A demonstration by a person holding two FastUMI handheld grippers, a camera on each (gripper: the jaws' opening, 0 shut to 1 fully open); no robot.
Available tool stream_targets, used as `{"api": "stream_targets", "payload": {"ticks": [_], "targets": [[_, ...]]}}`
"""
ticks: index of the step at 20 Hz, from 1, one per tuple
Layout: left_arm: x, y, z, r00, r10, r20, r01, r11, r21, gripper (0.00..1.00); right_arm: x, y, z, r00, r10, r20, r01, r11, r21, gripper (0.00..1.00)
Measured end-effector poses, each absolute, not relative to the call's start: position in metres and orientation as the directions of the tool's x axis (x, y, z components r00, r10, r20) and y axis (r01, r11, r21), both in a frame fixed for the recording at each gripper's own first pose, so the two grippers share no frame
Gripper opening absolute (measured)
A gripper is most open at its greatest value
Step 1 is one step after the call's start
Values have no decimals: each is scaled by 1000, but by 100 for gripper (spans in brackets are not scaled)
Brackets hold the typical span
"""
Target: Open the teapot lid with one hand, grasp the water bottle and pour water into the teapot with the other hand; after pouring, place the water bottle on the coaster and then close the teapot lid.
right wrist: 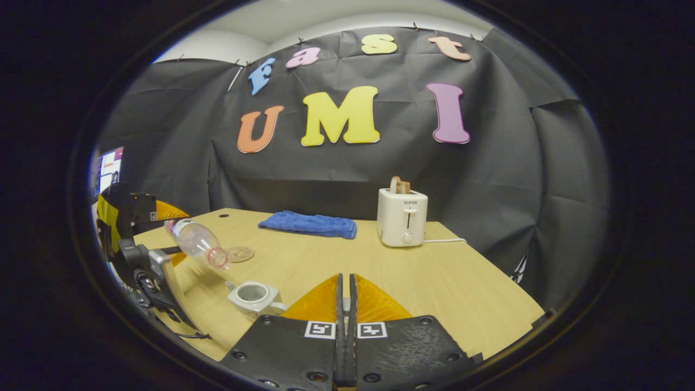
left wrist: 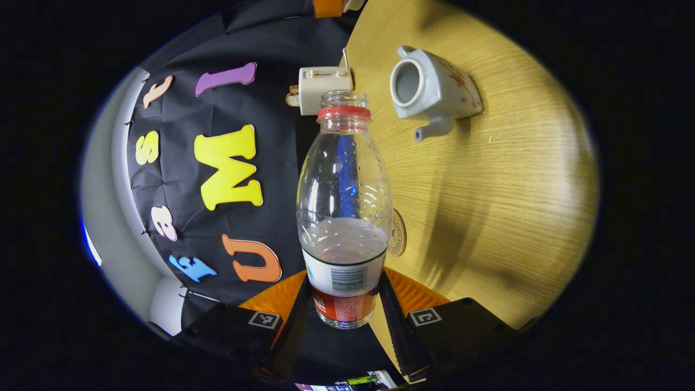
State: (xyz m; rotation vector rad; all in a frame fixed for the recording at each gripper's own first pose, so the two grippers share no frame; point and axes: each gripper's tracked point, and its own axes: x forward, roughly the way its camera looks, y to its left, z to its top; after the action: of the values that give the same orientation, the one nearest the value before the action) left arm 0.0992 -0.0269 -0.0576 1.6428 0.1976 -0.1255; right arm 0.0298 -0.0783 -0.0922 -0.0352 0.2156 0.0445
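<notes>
My left gripper [left wrist: 345, 307] is shut on the label end of a clear, uncapped water bottle [left wrist: 344, 217] with a red neck ring and some water in its lower part. The white teapot [left wrist: 431, 89] stands lidless on the wooden table, beyond the bottle's mouth and to the right. In the right gripper view the bottle [right wrist: 198, 243] hangs tilted, mouth low, just above and left of the teapot [right wrist: 253, 296]. A round coaster [right wrist: 240, 253] lies behind it. My right gripper [right wrist: 345, 290] is shut, with a pale sliver of the teapot lid in the thin gap.
A white toaster [right wrist: 402, 218] with its cord stands at the back of the table [right wrist: 445, 282], and a folded blue cloth [right wrist: 309, 224] lies to its left. The left gripper's body [right wrist: 138, 260] is at the table's left edge. Black cloth walls the booth.
</notes>
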Motion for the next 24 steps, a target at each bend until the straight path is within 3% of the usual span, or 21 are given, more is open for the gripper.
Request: {"api": "stream_targets", "payload": {"ticks": [12, 13, 14, 24], "targets": [[104, -35, -57, 978, 53, -204, 210, -184, 960, 71, 22, -89, -94, 977, 27, -209, -32, 999, -19, 0], [108, -37, -55, 978, 53, -202, 208, -194, 959, 75, 21, -90, -94, 977, 26, -210, -30, 999, -18, 0], [108, -36, -53, 978, 52, -200, 206, -202, 957, 71, 20, -90, -95, 977, 26, -211, -30, 999, -16, 0], [114, -49, -37, 986, 32, -162, 164, -305, 938, 71, 18, -99, -97, 977, 20, -210, -21, 1000, -3, 0]]}}
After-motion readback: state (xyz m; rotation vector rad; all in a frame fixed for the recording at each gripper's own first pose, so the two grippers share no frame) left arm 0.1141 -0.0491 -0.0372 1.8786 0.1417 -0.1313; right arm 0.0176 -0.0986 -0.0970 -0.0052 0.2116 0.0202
